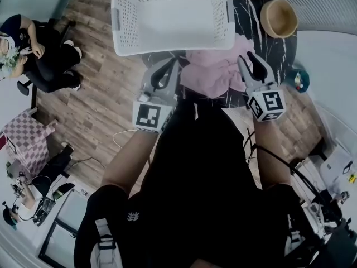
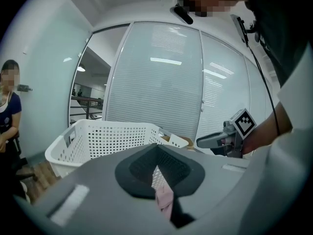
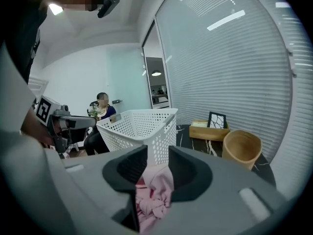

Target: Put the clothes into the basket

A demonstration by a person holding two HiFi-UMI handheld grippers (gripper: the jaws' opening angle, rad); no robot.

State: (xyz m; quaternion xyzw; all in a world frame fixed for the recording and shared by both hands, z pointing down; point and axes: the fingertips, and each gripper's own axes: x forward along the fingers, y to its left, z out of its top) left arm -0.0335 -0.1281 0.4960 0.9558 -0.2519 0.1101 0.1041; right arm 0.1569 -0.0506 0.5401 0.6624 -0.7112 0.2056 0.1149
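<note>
Left gripper and right gripper, jaws slightly parted and empty, flank pink clothes beside the basket; cloth looks soft, light, floppy, so pinch bunched folds

Likely office: glass partition walls, blinds.

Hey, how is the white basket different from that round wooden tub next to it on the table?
The basket is white with perforated walls; the wooden tub is tan with solid walls. The basket is rectangular with handle cut-outs; the wooden tub is round. The basket is clearly the larger of the two. Both stand open-topped on the dark table and look empty.
</note>
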